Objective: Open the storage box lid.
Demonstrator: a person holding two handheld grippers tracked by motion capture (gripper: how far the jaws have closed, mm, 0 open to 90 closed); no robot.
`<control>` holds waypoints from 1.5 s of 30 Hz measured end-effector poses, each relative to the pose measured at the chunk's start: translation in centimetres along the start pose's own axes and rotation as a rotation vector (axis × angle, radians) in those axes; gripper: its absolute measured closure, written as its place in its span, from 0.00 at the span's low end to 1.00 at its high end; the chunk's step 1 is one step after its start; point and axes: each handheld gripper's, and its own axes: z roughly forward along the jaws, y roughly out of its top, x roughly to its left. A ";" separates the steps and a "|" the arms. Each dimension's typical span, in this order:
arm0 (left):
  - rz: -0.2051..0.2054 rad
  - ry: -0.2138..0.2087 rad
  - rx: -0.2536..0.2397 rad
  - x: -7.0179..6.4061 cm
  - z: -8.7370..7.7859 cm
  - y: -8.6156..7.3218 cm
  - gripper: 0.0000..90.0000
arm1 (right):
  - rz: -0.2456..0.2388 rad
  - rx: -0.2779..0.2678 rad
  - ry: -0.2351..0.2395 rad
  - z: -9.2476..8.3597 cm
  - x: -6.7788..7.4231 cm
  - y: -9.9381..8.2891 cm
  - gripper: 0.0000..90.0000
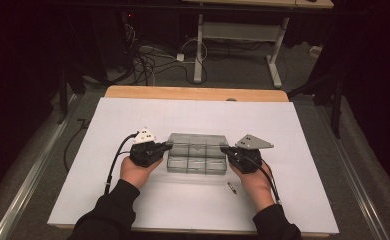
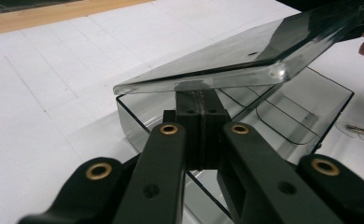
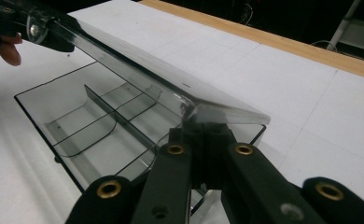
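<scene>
A smoky clear compartment box (image 1: 197, 152) lies mid-table on the white sheet. Its hinged lid (image 2: 245, 56) is tilted up off the base (image 2: 133, 121). My left gripper (image 1: 169, 146) is at the box's left end, jaws shut together, their tip (image 2: 199, 100) under the lid's edge with nothing between them. At the right end my right gripper (image 1: 223, 149) is likewise shut, its tip (image 3: 203, 128) beneath the lid (image 3: 138, 70). The open base (image 3: 54, 116) has dividers and bare compartments. The left gripper (image 3: 12, 23) appears at the far end in the right gripper view.
A small metal screw-like piece (image 1: 231, 187) lies on the white sheet (image 1: 133, 120) near the box's front right corner, also seen as a metal piece (image 2: 362, 130). The wooden table edge (image 1: 193, 93) runs along the far side. Cables and another table's legs (image 1: 199, 50) stand beyond.
</scene>
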 end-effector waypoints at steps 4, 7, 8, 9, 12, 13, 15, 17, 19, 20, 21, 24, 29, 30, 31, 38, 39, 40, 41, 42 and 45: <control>0.002 0.002 0.000 0.1 0.2 0.2 0.98 | 0.003 0.003 -0.005 0.2 -0.3 0.1 1.00; 0.002 0.002 -0.001 0.2 0.3 0.4 0.98 | 0.005 0.000 -0.010 0.3 -0.4 0.2 1.00; 0.002 0.001 -0.001 0.3 0.3 0.4 0.98 | 0.006 -0.001 -0.012 0.3 -0.5 0.3 1.00; 0.000 0.000 -0.003 0.3 0.4 0.5 0.98 | 0.006 0.000 -0.013 0.3 -0.5 0.3 1.00; 0.000 0.002 -0.002 0.4 0.5 0.7 0.98 | 0.005 0.001 -0.018 0.5 -0.7 0.5 1.00; 0.001 0.003 -0.003 0.4 0.5 0.8 0.98 | 0.006 0.001 -0.020 0.5 -0.7 0.5 1.00; 0.002 0.005 -0.005 0.5 0.6 0.9 0.98 | 0.007 0.001 -0.022 0.6 -0.8 0.6 1.00; 0.004 0.010 -0.003 0.5 0.7 1.0 0.98 | 0.006 0.003 -0.026 0.6 -1.0 0.7 1.00; 0.003 0.015 -0.002 0.6 0.8 1.1 0.98 | 0.005 0.003 -0.031 0.7 -1.1 0.8 1.00; 0.001 0.017 -0.001 0.7 0.9 1.2 0.98 | 0.004 0.001 -0.033 0.7 -1.2 0.8 1.00; -0.001 0.016 -0.001 0.8 0.9 1.2 0.98 | 0.011 0.001 -0.033 0.8 -1.3 0.8 1.00; -0.015 0.012 -0.005 1.0 1.1 1.4 0.98 | 0.009 0.001 -0.038 1.0 -1.5 1.0 1.00; -0.013 0.022 -0.004 1.3 1.4 1.7 0.98 | 0.012 0.001 -0.043 1.3 -1.7 1.2 1.00; -0.016 0.025 -0.003 1.3 1.5 1.6 0.98 | 0.018 -0.001 -0.045 1.4 -1.8 1.2 1.00; -0.017 0.027 -0.003 1.4 1.6 1.6 0.98 | 0.018 -0.001 -0.045 1.4 -1.9 1.2 1.00; -0.034 0.041 0.002 2.0 2.2 1.4 0.98 | 0.026 0.005 -0.053 2.1 -2.3 1.5 1.00; -0.031 0.047 0.002 2.0 2.3 1.4 0.98 | 0.035 0.008 -0.053 2.1 -2.3 1.6 1.00; -0.022 0.054 0.006 1.9 2.4 1.4 0.98 | 0.026 0.008 -0.054 2.2 -2.4 1.7 1.00; -0.019 0.056 0.007 1.9 2.5 1.3 0.98 | 0.026 0.010 -0.056 2.3 -2.4 1.8 1.00; -0.023 0.056 0.007 2.0 2.6 1.3 0.98 | 0.024 0.010 -0.057 2.4 -2.5 1.8 1.00; -0.026 0.058 0.016 2.2 2.9 1.4 0.98 | 0.031 0.011 -0.059 2.6 -2.7 2.1 1.00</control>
